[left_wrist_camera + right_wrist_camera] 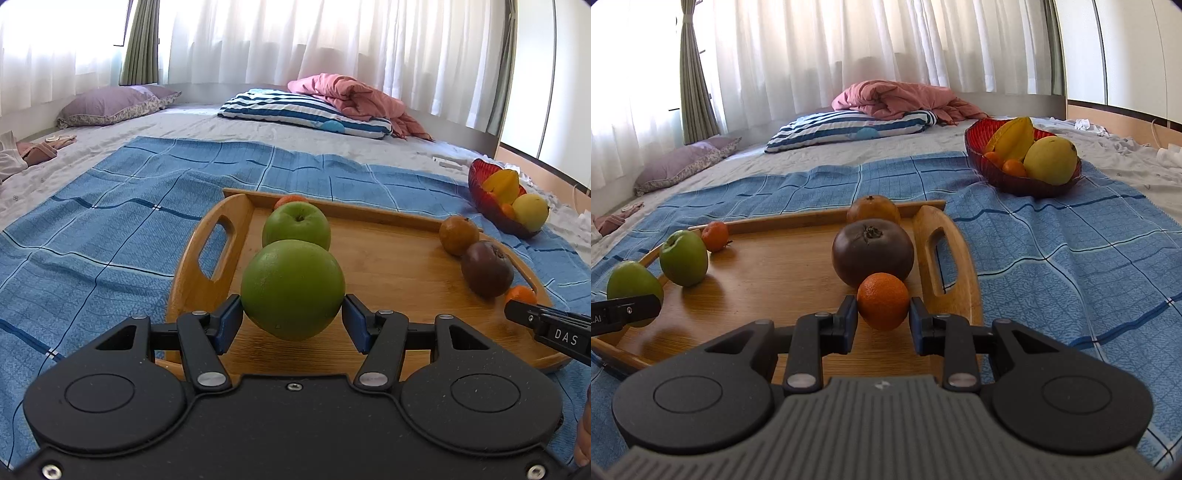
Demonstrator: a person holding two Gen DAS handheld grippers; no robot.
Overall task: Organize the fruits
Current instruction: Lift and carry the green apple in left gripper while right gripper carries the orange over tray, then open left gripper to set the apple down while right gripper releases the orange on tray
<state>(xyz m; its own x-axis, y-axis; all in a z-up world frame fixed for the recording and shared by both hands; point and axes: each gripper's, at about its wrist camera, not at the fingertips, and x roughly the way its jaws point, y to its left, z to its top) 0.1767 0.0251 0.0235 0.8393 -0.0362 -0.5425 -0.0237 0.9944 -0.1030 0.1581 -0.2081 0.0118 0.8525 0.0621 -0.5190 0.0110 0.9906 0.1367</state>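
Note:
My left gripper (291,314) is shut on a large green fruit (291,288), held just above the near left part of the wooden tray (399,266). Behind it a green apple (297,225) and a small orange fruit (291,200) rest on the tray. My right gripper (883,317) is shut on a small orange (882,300) over the tray's right side (768,266), in front of a dark purple fruit (873,251) and a brown-orange fruit (873,208). The right gripper's finger (546,321) shows at the right of the left wrist view.
A red glass bowl (982,140) with a starfruit (1015,136), a yellow fruit and small oranges sits on the blue checked cloth (1052,251) to the far right. A striped pillow (849,127), a pink blanket (901,96) and a purple pillow (107,105) lie farther back on the bed.

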